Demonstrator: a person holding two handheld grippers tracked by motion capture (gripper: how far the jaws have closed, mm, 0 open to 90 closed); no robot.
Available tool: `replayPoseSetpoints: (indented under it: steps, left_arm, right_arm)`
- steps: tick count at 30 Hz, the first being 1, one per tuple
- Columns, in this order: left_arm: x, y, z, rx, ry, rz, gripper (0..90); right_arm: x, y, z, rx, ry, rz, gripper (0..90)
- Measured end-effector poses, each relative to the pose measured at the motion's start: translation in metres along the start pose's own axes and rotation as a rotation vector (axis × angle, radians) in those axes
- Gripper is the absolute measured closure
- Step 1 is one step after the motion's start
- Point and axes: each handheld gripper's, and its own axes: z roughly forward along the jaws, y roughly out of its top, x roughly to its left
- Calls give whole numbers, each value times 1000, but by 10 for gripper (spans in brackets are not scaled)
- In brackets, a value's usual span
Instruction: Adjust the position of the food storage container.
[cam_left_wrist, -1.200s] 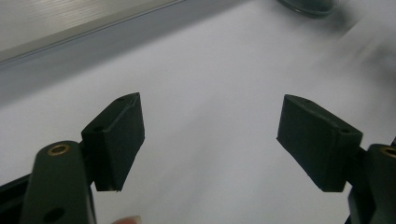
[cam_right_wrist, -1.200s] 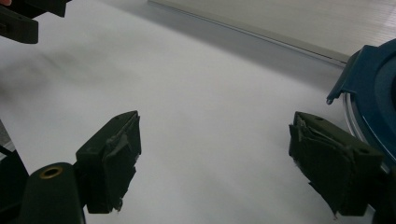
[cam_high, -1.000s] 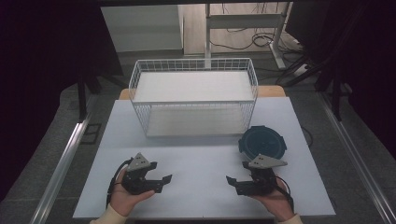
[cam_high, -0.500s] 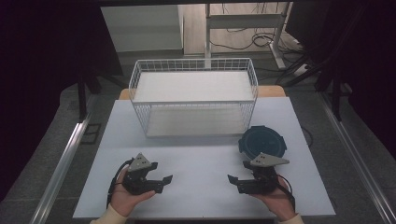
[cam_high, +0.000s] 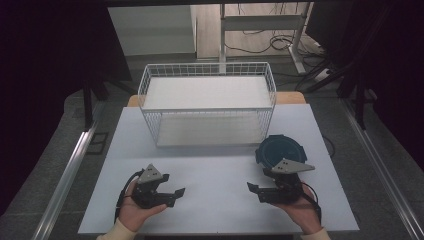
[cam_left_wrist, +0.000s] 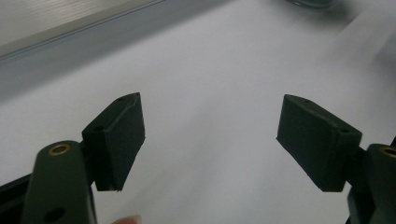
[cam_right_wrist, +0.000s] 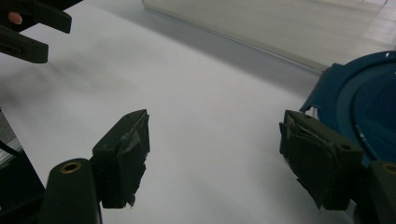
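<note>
High view first: the white table (cam_high: 215, 210) takes up most of the scene, with a white wire basket (cam_high: 207, 107) standing at its far middle, long axis running across the table from the person's left to right. Just in front of the basket's right end lies a dark blue round dish (cam_high: 277, 149), flat on the table with its hollow facing up (being round, it has no long axis to speak of, and points nowhere but upward).

Nearer the person, the right gripper (cam_high: 256, 190) rests low in the right hand, directly on the near side of the dish, its jaws spread wide and pointing toward the table's middle. Right gripper view shows the dish's rim (cam_right_wrist: 327, 84) just beside one jaw, not between the two. The left gripper (cam_high: 177, 192) sits well apart to the left, jaws likewise spread and holding nothing, aimed inward at its partner over bare table.

Judging from this, the work is at its start: nothing is grasped yet. The next move likely calls for the right gripper to turn toward the dish and bring its rim between the jaws before closing.
</note>
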Motion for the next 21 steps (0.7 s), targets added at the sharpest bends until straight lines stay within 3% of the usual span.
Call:
replayPoseSetpoints:
  steps: [9, 21]
  left_arm:
    - [2, 1, -1, 1, 4, 2, 227]
    - [1, 1, 1, 7, 6, 3, 224]
  right_arm:
    - [-12, 11, -15, -16, -21, 3, 279]
    - [-42, 27, -31, -26, -78, 19, 340]
